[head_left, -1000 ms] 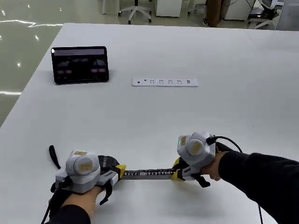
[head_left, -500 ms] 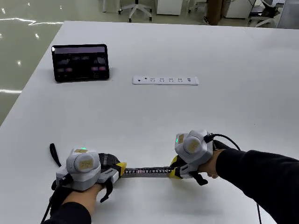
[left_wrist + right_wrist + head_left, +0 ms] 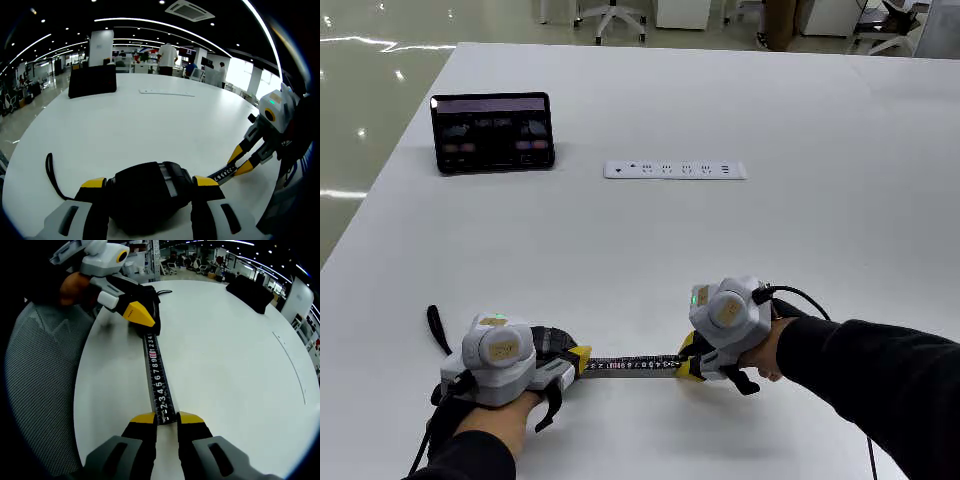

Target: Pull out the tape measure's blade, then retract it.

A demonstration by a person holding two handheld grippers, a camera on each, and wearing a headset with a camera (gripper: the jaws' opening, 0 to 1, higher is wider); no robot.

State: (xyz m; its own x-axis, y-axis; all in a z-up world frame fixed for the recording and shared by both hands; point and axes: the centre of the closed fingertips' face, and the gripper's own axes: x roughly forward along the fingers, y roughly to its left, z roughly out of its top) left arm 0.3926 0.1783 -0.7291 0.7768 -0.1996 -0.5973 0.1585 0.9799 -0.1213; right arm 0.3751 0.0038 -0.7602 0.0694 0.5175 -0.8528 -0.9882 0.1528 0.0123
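Left gripper (image 3: 150, 183): jaws closed on either side of the tape measure (image 3: 146, 202), pinning its black case flat on the table (image 3: 720, 250) near my edge, left of centre. I read that grip as an anchor, so the case can't slide while the other end gets worked.

Right gripper (image 3: 167, 418): jaws pinched together on the free end of the blade (image 3: 156, 372), at the low numbers. Holding the very tip makes sense to me: it gives control over the spring's pull, whichever way the blade goes next.

Blade lies straight and flat on the table between the two grippers, printed face up, a short length showing. The grippers face each other along it, near but apart. I can't judge from this whether I'm on the pull or the return. Either way the blade is out of the case, so the retract step is not done.

Wrist strap (image 3: 436, 332) trails off the case to the left, loose on the table, clear of both sets of jaws.

Count: one tape measure, one blade, one wrist strap, two grippers. Far side of the table: one tablet (image 3: 492, 132) propped up, one power strip (image 3: 675, 170) lying flat. Both well apart from the work
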